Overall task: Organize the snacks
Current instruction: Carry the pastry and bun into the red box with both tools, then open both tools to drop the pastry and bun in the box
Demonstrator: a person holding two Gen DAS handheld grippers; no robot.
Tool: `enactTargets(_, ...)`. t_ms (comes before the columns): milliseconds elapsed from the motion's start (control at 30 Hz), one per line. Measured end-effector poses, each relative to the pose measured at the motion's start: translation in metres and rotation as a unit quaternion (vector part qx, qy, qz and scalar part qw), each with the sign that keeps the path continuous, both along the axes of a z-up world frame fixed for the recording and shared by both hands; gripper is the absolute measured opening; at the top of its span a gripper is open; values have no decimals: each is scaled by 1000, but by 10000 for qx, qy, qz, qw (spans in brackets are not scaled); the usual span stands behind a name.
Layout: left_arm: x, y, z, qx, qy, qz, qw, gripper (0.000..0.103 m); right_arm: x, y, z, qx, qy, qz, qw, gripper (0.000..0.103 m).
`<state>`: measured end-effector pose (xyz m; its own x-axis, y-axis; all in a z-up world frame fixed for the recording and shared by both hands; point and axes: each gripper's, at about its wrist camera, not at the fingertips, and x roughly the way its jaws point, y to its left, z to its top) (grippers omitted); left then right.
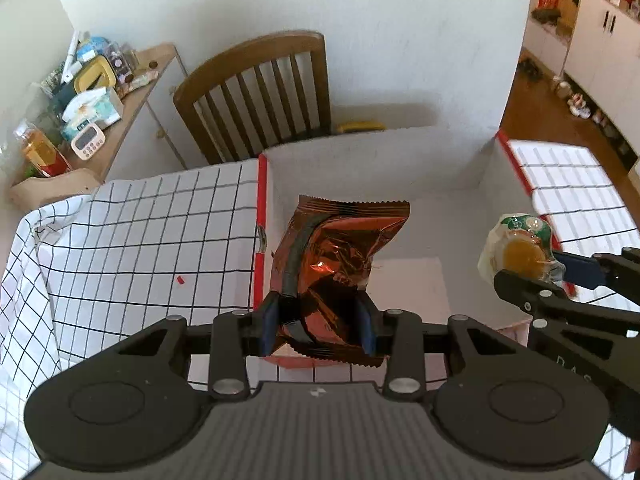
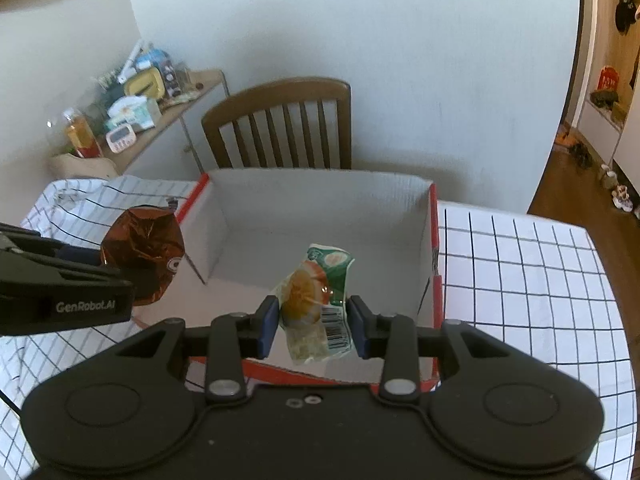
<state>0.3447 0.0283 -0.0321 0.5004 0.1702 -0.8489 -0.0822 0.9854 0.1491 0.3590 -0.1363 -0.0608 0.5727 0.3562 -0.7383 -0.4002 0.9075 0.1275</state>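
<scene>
My left gripper [image 1: 320, 326] is shut on a shiny brown foil snack bag [image 1: 340, 256] and holds it over the left side of an open white cardboard box with red edges [image 1: 372, 164]. My right gripper [image 2: 314, 326] is shut on a small clear snack packet with an orange cake and green label [image 2: 316, 300], held above the box's near edge [image 2: 320, 374]. The brown bag [image 2: 144, 256] and left gripper [image 2: 80, 280] show at the left in the right wrist view. The packet [image 1: 520, 250] shows at the right in the left wrist view. The box interior looks bare.
The box sits on a table with a white black-grid cloth [image 1: 140, 240]. A brown wooden chair [image 1: 264, 92] stands behind it against a white wall. A cluttered side shelf [image 1: 92, 92] with bottles and a timer is at the far left.
</scene>
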Motion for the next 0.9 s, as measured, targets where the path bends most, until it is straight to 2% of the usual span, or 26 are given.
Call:
enactTargets(267, 25, -7, -36, 123, 389, -7, 9992, 39, 21, 7, -32, -208, 405, 35, 9990, 36)
enactTargets(533, 35, -12, -61, 109, 672, -13, 9977, 39, 26, 6, -51, -303, 642, 77, 9974, 36)
enactTargets(833, 33, -14, -69, -43, 754, -30, 9971, 41, 23, 3, -51, -341, 608, 124, 9975, 37)
enactTargets(900, 31, -13, -64, -76, 671, 8, 9977, 45, 22, 3, -49, -378, 583, 127, 9975, 37)
